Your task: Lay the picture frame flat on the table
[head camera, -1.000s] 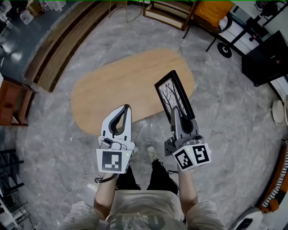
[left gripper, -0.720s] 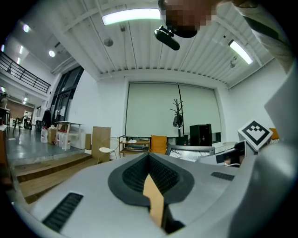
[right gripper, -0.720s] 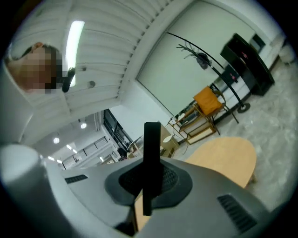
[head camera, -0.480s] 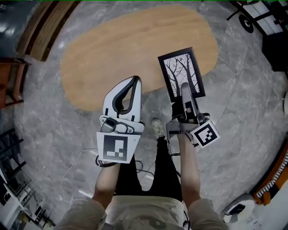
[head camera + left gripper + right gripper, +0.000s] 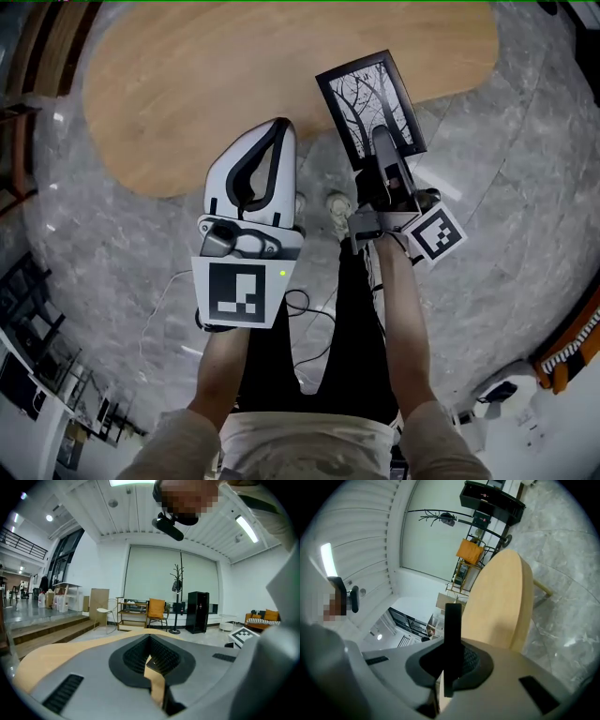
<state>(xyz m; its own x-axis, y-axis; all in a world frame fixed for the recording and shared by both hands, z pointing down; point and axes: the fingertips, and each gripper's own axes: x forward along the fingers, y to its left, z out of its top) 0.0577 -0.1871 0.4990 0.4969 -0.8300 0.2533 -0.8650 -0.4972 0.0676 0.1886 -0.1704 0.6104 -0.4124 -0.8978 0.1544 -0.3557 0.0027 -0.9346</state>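
Observation:
The picture frame [image 5: 368, 98] is black, with a bare-tree print, and is held in the air, tilted, over the near edge of the oval wooden table [image 5: 206, 84]. My right gripper [image 5: 382, 141] is shut on its lower edge. In the right gripper view the frame [image 5: 453, 634] shows edge-on as a black bar between the jaws, with the table [image 5: 497, 606] beyond. My left gripper [image 5: 280, 127] is shut with nothing in it, its tips over the table's near edge, left of the frame. Its view shows the tabletop [image 5: 56, 651] past the closed jaws.
Grey marble floor [image 5: 506, 216] surrounds the table. The person's legs and a shoe [image 5: 337, 204] are below the grippers, with a cable [image 5: 300, 305] on the floor. Across the room stand a shelf with an orange chair [image 5: 156, 609], a black cabinet [image 5: 197, 612] and wooden steps [image 5: 42, 630].
The person has stepped toward the table, which now fills the top of the head view. The right gripper has carried the frame forward over the table's near edge. The left gripper stays shut alongside.

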